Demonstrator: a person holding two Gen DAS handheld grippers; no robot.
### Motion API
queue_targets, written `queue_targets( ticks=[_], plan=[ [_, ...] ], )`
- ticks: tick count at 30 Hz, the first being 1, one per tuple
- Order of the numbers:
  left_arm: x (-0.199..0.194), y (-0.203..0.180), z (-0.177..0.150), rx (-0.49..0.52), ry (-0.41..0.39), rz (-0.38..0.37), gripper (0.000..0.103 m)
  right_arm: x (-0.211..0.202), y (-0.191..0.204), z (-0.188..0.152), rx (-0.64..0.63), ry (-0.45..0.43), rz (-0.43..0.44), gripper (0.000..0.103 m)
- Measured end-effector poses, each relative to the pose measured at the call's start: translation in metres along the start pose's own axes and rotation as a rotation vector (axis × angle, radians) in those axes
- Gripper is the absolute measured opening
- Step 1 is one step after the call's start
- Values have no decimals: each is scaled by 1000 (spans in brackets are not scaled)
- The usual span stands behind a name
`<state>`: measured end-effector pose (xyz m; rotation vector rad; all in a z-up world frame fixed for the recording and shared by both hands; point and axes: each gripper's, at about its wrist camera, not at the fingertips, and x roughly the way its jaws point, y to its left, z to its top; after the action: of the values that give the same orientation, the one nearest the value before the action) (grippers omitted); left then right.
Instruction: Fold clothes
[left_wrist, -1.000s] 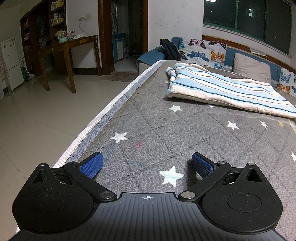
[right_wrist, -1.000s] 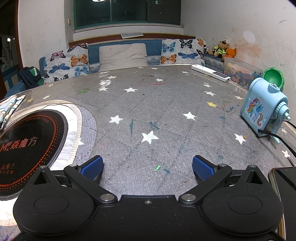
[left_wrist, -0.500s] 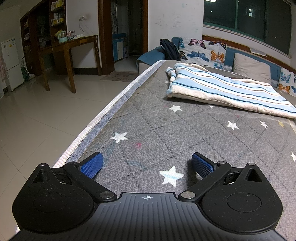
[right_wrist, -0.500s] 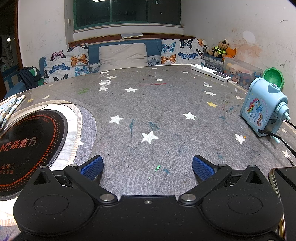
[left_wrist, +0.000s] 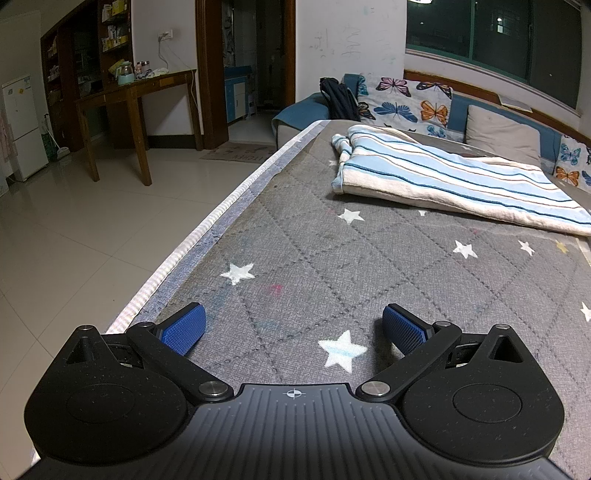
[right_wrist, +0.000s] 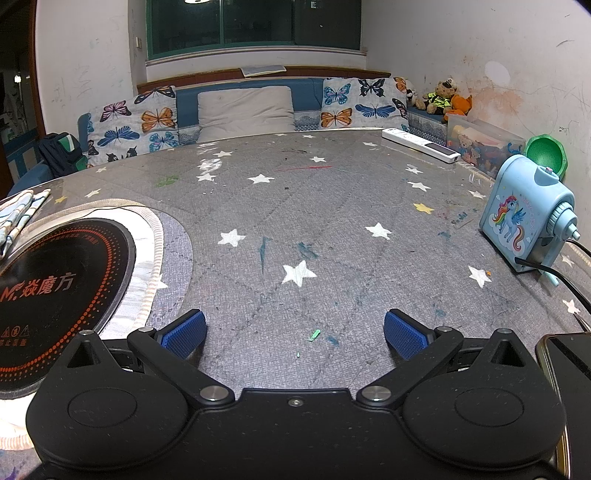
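A blue-and-white striped garment (left_wrist: 454, 181) lies loosely bunched on the far part of the grey star-patterned table (left_wrist: 314, 236) in the left wrist view. My left gripper (left_wrist: 293, 325) stands open low over the near table, well short of the garment, with nothing between its blue pads. In the right wrist view only a corner of the striped garment (right_wrist: 18, 210) shows at the far left edge. My right gripper (right_wrist: 294, 328) is open over bare tablecloth (right_wrist: 295, 206), holding nothing.
A black round induction cooker (right_wrist: 51, 280) sits at the near left of the right gripper. A blue pencil sharpener (right_wrist: 524, 218) with a cable, a phone (right_wrist: 569, 365) and a white remote (right_wrist: 421, 146) line the right side. The table's left edge (left_wrist: 207, 225) drops to tiled floor.
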<state>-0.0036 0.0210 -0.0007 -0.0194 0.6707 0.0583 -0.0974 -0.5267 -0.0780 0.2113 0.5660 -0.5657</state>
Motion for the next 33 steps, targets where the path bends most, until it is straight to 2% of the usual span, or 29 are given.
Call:
queue_targets(
  ticks=[33],
  plan=[
    [2,0,0,1,0,1,103,0,0,0,0,0,0,103]
  ],
)
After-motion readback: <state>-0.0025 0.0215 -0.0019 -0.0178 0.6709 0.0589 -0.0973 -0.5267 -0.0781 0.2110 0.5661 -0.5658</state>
